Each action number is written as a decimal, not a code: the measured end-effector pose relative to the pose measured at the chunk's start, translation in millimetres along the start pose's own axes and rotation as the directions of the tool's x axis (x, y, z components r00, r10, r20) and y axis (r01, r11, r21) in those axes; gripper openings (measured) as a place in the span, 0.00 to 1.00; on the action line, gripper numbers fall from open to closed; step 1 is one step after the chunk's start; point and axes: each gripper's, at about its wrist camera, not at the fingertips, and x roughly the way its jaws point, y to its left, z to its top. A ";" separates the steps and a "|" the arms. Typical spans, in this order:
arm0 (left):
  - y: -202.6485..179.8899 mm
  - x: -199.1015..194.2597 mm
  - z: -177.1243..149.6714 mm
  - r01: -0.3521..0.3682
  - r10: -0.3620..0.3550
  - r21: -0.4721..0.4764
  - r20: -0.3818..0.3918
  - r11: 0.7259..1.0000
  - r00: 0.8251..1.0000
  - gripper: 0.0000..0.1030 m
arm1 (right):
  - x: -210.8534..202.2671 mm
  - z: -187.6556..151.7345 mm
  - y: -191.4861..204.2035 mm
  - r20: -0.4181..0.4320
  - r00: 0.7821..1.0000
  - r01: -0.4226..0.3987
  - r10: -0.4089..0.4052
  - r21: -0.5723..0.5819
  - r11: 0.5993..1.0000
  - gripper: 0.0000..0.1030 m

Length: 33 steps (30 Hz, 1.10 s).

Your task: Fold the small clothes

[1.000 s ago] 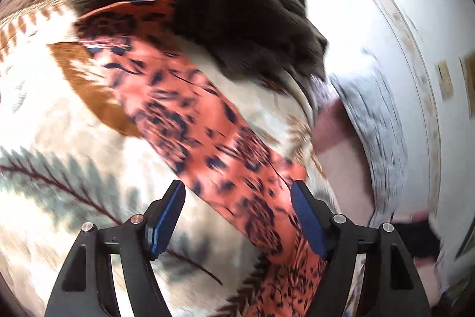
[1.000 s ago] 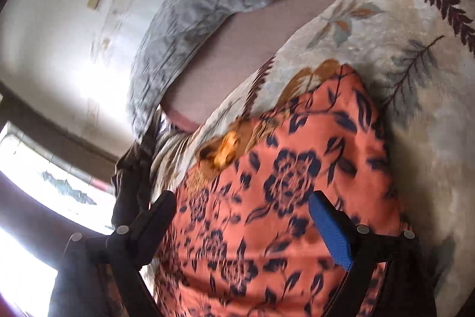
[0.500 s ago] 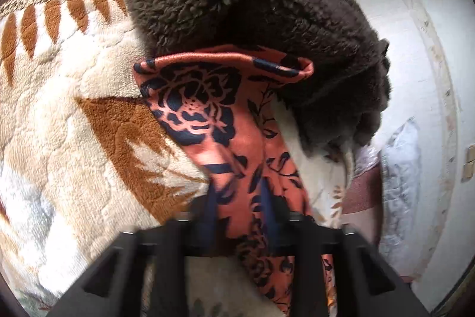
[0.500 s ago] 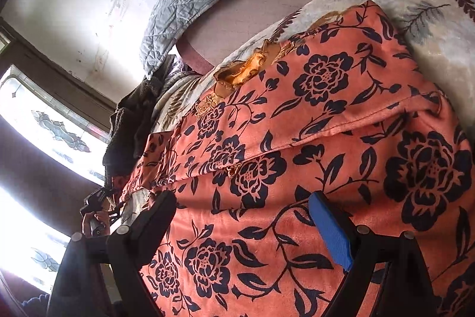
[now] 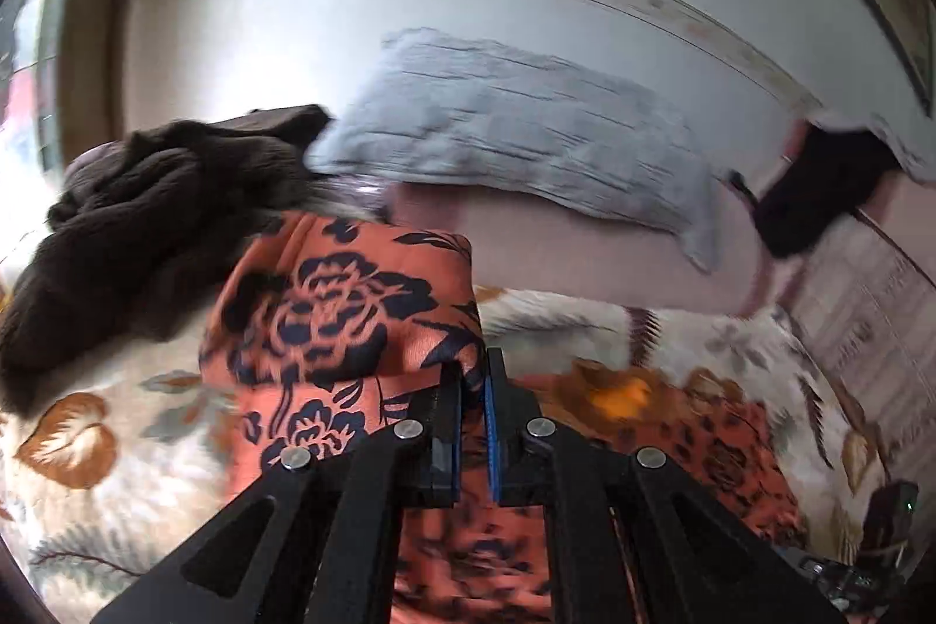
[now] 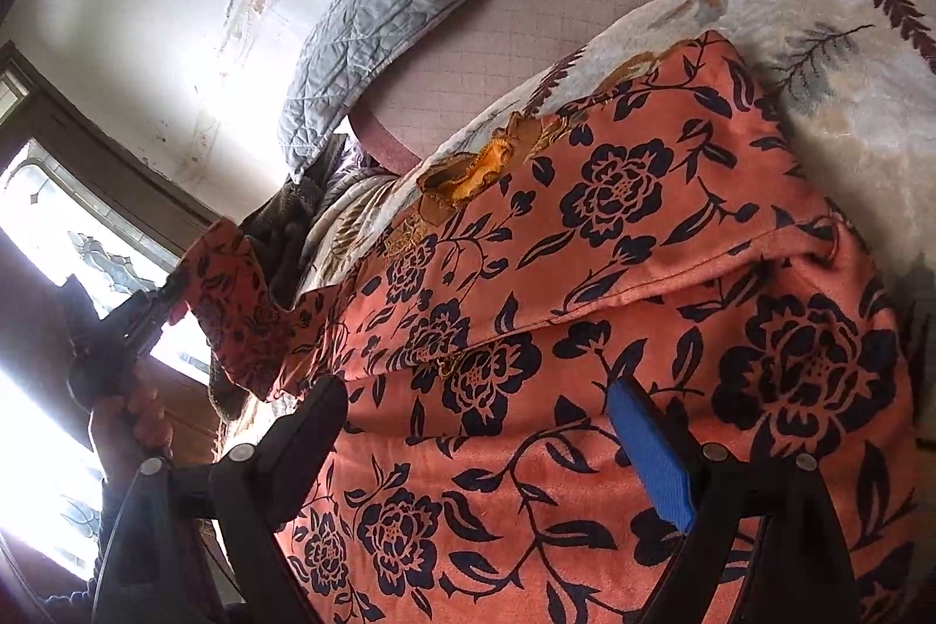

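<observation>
An orange garment with dark blue flowers lies spread on a leaf-patterned blanket. My right gripper hovers just over its near part, jaws wide open, nothing between the pads. One narrow end of the garment is raised off the bed at the left, pinched by my left gripper, which a hand holds. In the left wrist view, the left gripper is shut on a corner of the orange fabric, which stands up in a fold in front of the fingers.
A dark brown fleece is heaped at the left of the bed. A grey quilted pillow leans on the white wall behind. A pink sheet shows beyond the blanket. A black object sits at far right. A bright window is left.
The left gripper closed on the garment's narrow end, lifted it off the bed by the brown fleece and swung round toward the pillow. The right gripper drew nearer the garment, then held still, open.
</observation>
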 end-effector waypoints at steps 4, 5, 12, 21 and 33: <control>-88.6 57.4 -56.1 0.159 -0.121 0.136 -0.253 0.978 0.960 0.42 | -8.9 4.3 -10.0 0.019 1.000 -0.011 0.010 0.047 0.999 0.90; -94.8 70.6 -70.8 0.146 -0.088 0.164 -0.314 0.976 0.945 0.47 | -10.1 4.9 -11.9 0.022 1.000 -0.009 0.008 0.058 0.998 0.90; -13.7 22.2 -90.9 0.013 -0.006 0.024 -0.237 1.000 0.971 0.62 | -15.0 8.7 -7.0 0.006 0.999 -0.052 0.052 0.076 0.996 0.91; 97.6 -17.4 -112.4 -0.119 0.095 -0.261 -0.104 0.958 0.990 0.65 | 67.7 60.4 2.0 -0.130 0.990 0.077 -0.059 0.139 0.987 0.89; 147.1 -16.9 -121.8 -0.165 0.139 -0.398 -0.094 0.902 0.986 0.65 | 52.1 89.9 110.6 0.000 0.925 0.359 -0.379 -0.323 0.876 0.10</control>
